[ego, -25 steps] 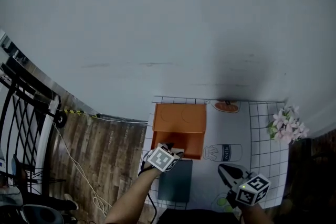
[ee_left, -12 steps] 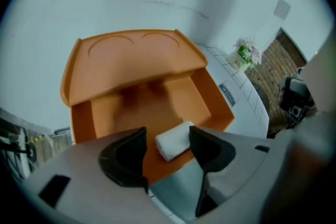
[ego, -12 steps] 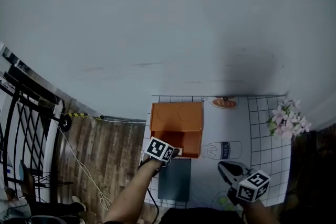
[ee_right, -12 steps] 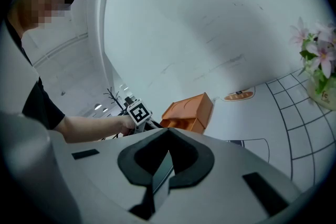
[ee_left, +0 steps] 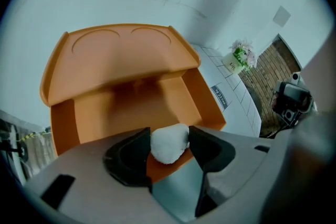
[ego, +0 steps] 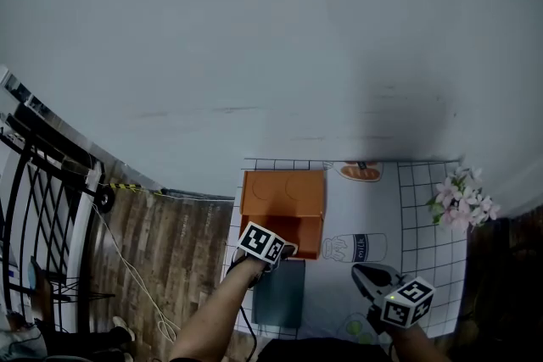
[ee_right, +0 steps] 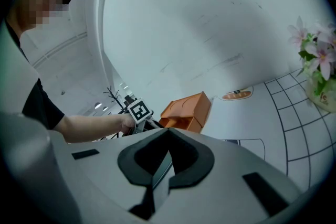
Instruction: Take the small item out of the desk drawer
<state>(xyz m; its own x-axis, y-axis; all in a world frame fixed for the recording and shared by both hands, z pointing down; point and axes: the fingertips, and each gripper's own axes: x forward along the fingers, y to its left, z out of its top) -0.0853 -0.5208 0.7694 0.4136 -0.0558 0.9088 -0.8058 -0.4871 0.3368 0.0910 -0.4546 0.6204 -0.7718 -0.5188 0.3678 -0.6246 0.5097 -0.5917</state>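
Your left tongs (ee_left: 169, 137) have just been opening and stand wide around the white ball (ee_left: 169, 144) at the drawer (ee_left: 131, 107) front lip, while your right tongs (ee_right: 168, 134) are pressed together and idle; squeeze off-centre and that ball could squirt back inside.

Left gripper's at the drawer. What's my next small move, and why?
Probably close the left gripper: its jaws have just been opening and now flank the white lump at the front edge of the orange drawer, apparently not squeezing it yet.

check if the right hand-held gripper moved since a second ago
No. The right hand-held gripper keeps its spot below and right of the milk carton print.
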